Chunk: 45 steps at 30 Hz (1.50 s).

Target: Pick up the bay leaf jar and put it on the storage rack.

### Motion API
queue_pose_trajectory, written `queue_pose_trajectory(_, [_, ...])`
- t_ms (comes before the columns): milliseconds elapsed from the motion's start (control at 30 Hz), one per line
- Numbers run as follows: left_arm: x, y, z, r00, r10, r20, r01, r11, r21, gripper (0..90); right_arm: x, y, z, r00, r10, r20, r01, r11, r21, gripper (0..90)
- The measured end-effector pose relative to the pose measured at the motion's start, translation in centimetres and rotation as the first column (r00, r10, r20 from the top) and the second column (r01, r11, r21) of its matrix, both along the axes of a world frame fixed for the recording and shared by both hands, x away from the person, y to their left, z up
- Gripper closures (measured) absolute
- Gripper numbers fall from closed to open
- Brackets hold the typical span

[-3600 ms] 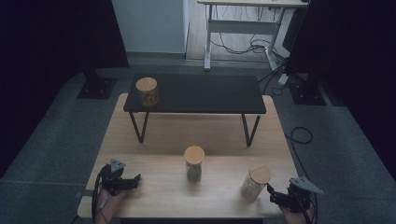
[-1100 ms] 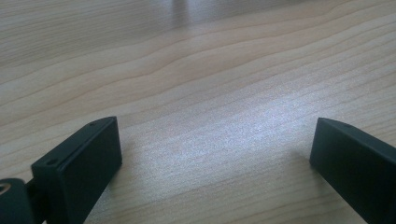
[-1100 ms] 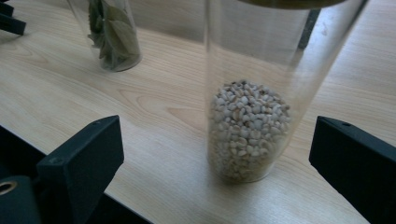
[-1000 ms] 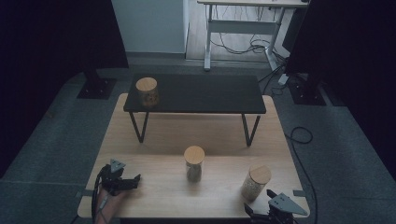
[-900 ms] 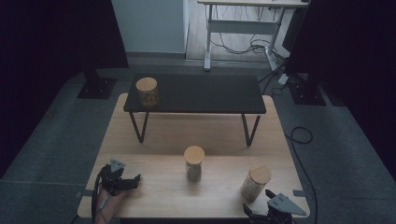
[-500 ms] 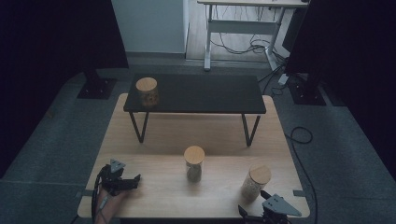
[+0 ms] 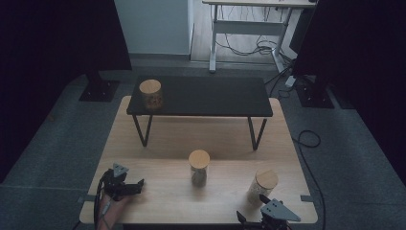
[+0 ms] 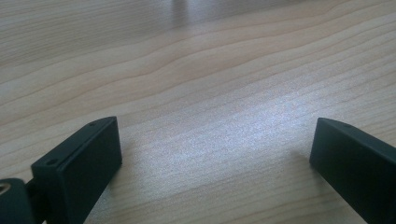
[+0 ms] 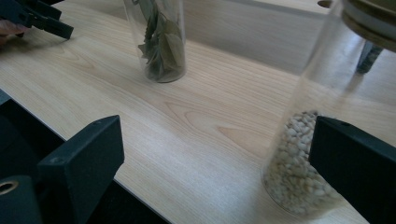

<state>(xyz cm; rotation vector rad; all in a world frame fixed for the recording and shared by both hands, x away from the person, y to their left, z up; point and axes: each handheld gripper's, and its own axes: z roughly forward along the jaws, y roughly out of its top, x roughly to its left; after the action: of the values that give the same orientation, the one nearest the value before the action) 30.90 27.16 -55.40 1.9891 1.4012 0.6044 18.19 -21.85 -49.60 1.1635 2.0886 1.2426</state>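
Right gripper (image 7: 249,211) slides leftward along the bottom edge, jaws wide apart, lining up on the jar of pale beans (image 7: 262,186) at lower right. Left gripper (image 7: 135,185) rests spread on the wooden table (image 7: 163,139), lower left. Nothing is grasped yet. That jar's lid is cut off in the right gripper view.

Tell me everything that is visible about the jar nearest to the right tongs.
The jar is a tall, clear cylinder, glass or plastic by its look, closed with a round light wooden lid. Small pale kernels or beans fill roughly its lower third; the rest is empty. It stands upright near the front right corner of the wooden table. The right tongs are open just in front of it, apparently not touching it.
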Motion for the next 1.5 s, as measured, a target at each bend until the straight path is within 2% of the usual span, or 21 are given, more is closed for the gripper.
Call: queue_pose_trajectory(1500, [0.0, 0.0, 0.0, 1.0, -0.002, 0.0, 0.002, 1.0, 0.0, 1.7, 2.2, 4.9, -0.7, 0.9995, -0.004, 0.03, 0.005, 1.0, -0.029, 3.3])
